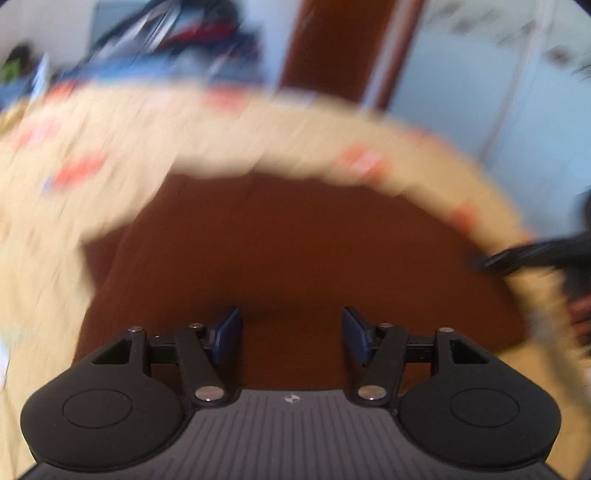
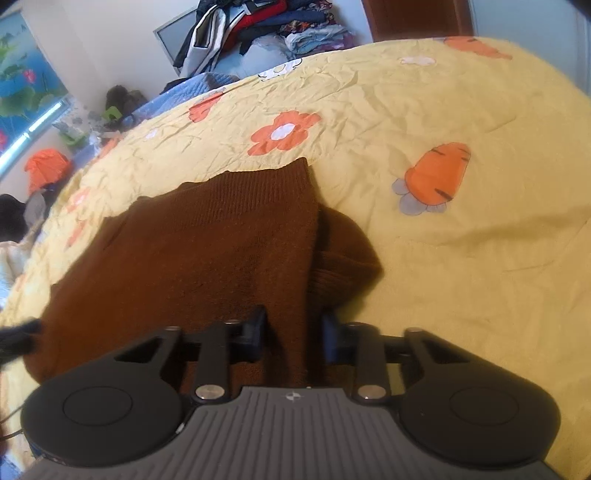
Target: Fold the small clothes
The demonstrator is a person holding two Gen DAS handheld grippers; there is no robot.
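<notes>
A brown knitted garment (image 2: pixel 192 251) lies on a yellow bedspread (image 2: pixel 461 258) with orange flowers and carrots. It is partly folded, with a ribbed sleeve or cuff (image 2: pixel 347 258) sticking out at its right edge. My right gripper (image 2: pixel 293 332) is low over the garment's near edge, jaws apart with a fold of brown knit between the fingers. In the blurred left wrist view the garment (image 1: pixel 295 251) fills the middle, and my left gripper (image 1: pixel 291 332) is open above it, holding nothing. The right gripper shows as a dark shape (image 1: pixel 535 254) at the garment's right edge.
A pile of clothes (image 2: pixel 266 26) sits beyond the bed's far edge. An orange item (image 2: pixel 46 166) and clutter lie at the left, by a window with a lotus picture. A brown wooden door (image 1: pixel 332 48) stands behind the bed.
</notes>
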